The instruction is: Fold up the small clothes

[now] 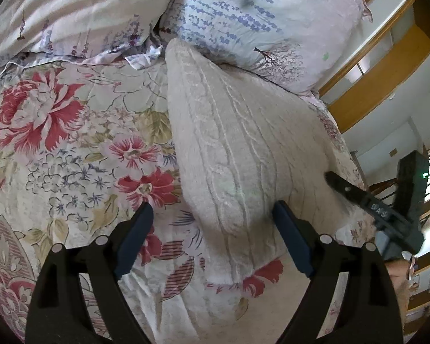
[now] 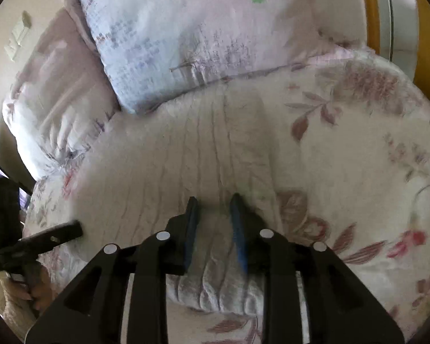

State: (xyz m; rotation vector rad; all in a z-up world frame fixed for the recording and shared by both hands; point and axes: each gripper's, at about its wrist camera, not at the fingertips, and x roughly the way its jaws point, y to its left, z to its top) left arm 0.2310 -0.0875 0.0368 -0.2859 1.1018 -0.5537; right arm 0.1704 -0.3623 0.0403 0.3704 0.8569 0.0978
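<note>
Left wrist view: we see our left gripper [image 1: 212,240] with its jaws spread wide, straddling the near end of the cream knitted garment [image 1: 243,149] without pressing on it. In the right wrist view our right gripper [image 2: 213,229] has its jaws narrow, with a ridge of the same knit running between the blue pads [image 2: 238,229]; whether the pads are actually pinching the fabric we cannot tell, since the picture is blurred there. The garment lies folded into a long strip on the floral bedspread [image 1: 71,149], towards the bed's right edge, its far end touching the lavender-print pillow [image 1: 258,20] at the head of the bed. A second pillow [image 1: 71,11] sits beside that one.

We judge the main risk to be the right gripper catching the bedspread along with the knit, which would drag the cover and skew the fold. With the left jaws wide, the near end is unrestrained and could slide or spring open if the right side pulls. The thick, soft knit may also slip from a shallow pinch.
</note>
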